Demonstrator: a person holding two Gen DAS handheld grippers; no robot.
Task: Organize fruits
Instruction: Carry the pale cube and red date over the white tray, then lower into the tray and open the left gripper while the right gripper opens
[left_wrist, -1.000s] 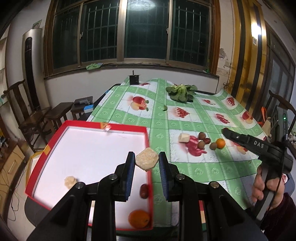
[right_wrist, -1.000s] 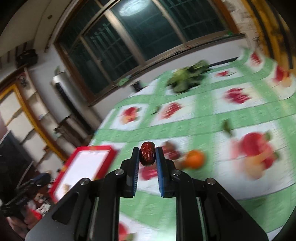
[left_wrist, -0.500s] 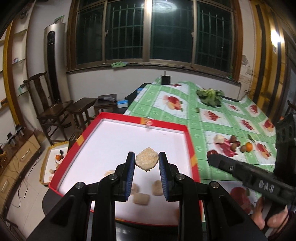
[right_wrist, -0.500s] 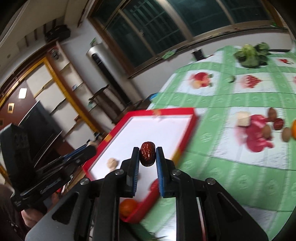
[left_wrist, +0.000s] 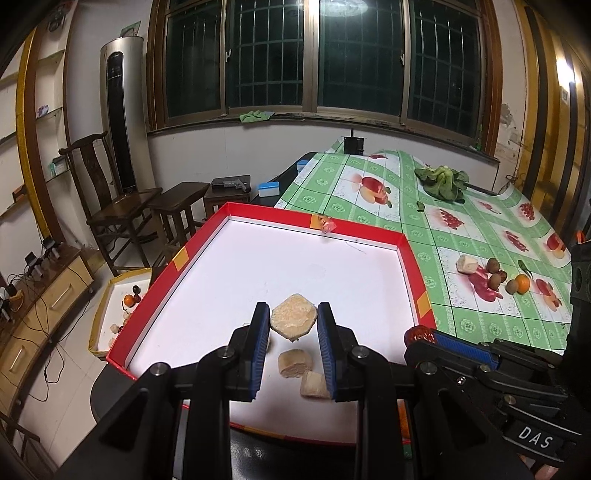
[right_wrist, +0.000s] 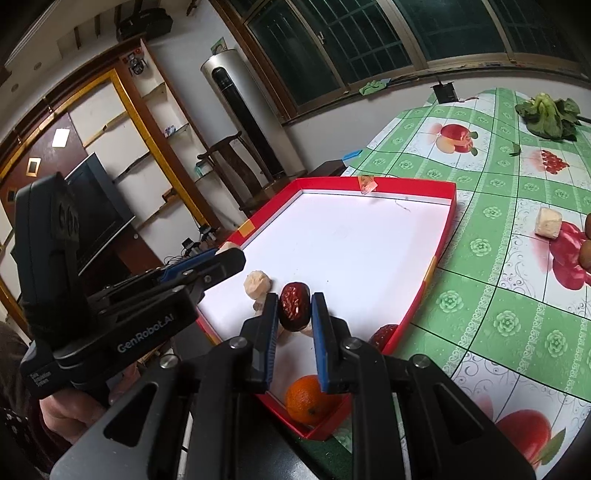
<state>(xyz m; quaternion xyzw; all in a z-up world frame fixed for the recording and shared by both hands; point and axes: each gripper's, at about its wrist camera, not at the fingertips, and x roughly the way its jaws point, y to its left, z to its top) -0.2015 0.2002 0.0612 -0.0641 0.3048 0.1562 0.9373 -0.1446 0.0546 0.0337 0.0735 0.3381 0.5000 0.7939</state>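
At the bottom of my left wrist view, my left gripper (left_wrist: 293, 321) is pinching a pale, flat-sided fruit chunk (left_wrist: 294, 320) between its blue pads, held above the near part of the red-rimmed tray (left_wrist: 410, 254). Just below it in the frame, two more pale pieces (left_wrist: 295, 363) lie on the tray's white floor, partly behind the right finger. At lower right of that view my right gripper (left_wrist: 419, 335) comes in from the side, with a dark red date (left_wrist: 419, 334) showing at its tip, close to the tray's right rim.

In the right wrist view, the same gripper (right_wrist: 294, 312) sits at lower centre, squeezed onto the wrinkled date (right_wrist: 293, 311) over the tray's (right_wrist: 406, 183) near corner. Below it an orange (right_wrist: 308, 398) rests in that corner, and a second date (right_wrist: 384, 334) lies against the right wall. A pale piece (right_wrist: 257, 284) sits left of the held date.

Farther off, at right of the left view, the green fruit-print tablecloth (left_wrist: 369, 199) carries a pale chunk (left_wrist: 467, 264), several brown fruits (left_wrist: 493, 266) and an orange (left_wrist: 522, 283) together. At upper right, leafy greens (left_wrist: 443, 182) lie near the table's far end.
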